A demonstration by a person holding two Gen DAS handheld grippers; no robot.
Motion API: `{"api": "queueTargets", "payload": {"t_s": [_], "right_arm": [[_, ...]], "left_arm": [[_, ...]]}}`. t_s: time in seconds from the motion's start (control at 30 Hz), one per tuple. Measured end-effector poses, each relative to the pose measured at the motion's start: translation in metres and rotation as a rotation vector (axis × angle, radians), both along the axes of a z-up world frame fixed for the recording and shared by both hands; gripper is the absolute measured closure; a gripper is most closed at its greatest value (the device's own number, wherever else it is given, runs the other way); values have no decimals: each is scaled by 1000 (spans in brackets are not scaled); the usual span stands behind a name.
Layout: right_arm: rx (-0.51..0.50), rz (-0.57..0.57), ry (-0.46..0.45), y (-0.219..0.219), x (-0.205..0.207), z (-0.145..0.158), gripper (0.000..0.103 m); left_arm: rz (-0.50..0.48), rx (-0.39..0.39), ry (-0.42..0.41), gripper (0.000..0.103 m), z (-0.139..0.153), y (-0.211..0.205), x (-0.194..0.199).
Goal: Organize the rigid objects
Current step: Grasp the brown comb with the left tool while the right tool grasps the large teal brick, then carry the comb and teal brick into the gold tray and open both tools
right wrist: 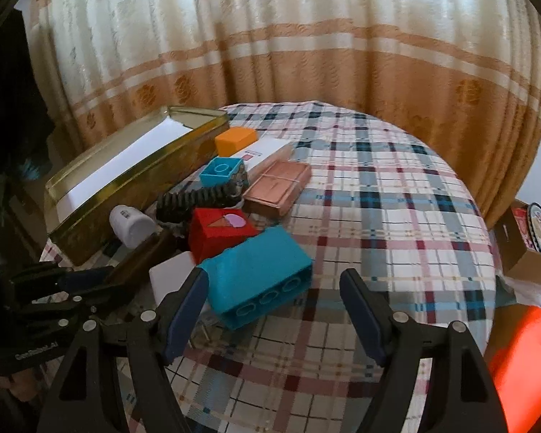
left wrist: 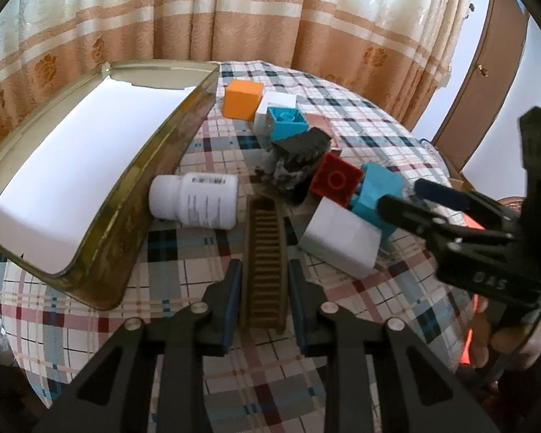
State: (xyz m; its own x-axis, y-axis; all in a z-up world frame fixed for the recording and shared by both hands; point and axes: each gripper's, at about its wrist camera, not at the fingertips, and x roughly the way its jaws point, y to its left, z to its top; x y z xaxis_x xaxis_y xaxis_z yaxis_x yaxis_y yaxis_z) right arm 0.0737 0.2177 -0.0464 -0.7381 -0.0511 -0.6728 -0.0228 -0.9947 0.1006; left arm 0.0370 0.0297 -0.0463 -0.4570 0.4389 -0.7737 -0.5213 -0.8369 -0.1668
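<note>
Brown ridged rack (left wrist: 264, 252), stiff, light plastic I am judging, is lying just beside the tin (left wrist: 126, 223); left gripper (left wrist: 265, 303) is clenching its near end, right gripper (right wrist: 274, 310) gaping.

The left hand-held gripper (left wrist: 265, 288) is clamped on a brown ribbed bar (left wrist: 264, 252) that runs toward twelve o'clock across the plaid tabletop (left wrist: 212, 252). At eleven o'clock of the bar's far end a white pill bottle (left wrist: 194, 200) lies on its side, just beside an open gold tin (left wrist: 126, 238) lined with white paper. At one o'clock sit a black comb-like piece (left wrist: 299, 146), a red brick (left wrist: 335, 180), a white block (left wrist: 342, 240) and a blue brick (left wrist: 377, 191); farther off, an orange cube (left wrist: 242, 99). The right hand-held gripper (left wrist: 413, 198) reaches in from three o'clock, its jaws apart by the blue brick.
</note>
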Motion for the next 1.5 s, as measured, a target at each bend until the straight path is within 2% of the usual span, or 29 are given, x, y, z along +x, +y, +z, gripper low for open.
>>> {"api": "queueTargets", "payload": {"t_s": [0.13, 0.27, 0.47, 0.53, 0.63, 0.77, 0.83, 0.87, 0.93, 0.97, 1.17, 1.37, 1.5], "right_arm": [[-22, 50, -63, -1, -14, -5, 25], [-93, 60, -82, 5, -21, -9, 26], [-74, 14, -77, 10, -14, -6, 27], [-104, -2, -63, 16, -9, -2, 27], [-127, -7, -57, 20, -5, 2, 27], [-120, -15, -44, 18, -1, 4, 27], [-122, -15, -43, 17, -1, 4, 27], [-124, -16, -40, 18, 0, 4, 27], [-124, -22, -37, 18, 0, 5, 27], [-117, -25, -36, 17, -1, 5, 27], [-80, -38, -37, 15, 1, 5, 28], [-73, -47, 51, 16, 14, 35, 28], [-81, -39, 94, 13, 18, 55, 28]], "left_arm": [[-23, 7, 31, 79, 7, -2, 4], [-37, 5, 42, 79, 9, 0, 5], [-22, -5, 14, 79, 1, 1, 1], [-29, -6, -1, 79, -1, 4, -1], [-32, -47, 7, 78, -2, 13, -2], [-29, -77, -2, 64, -5, 26, -8], [-18, -89, -11, 64, -9, 32, -11], [-16, -95, -7, 65, -10, 34, -12], [-20, -122, 29, 77, -11, 36, -9], [-20, -131, 42, 79, -12, 36, -8], [-3, -13, -6, 79, -7, 16, -10], [-47, 45, 100, 79, 26, 6, 10], [-52, 82, 142, 79, 46, -4, 17]]}}
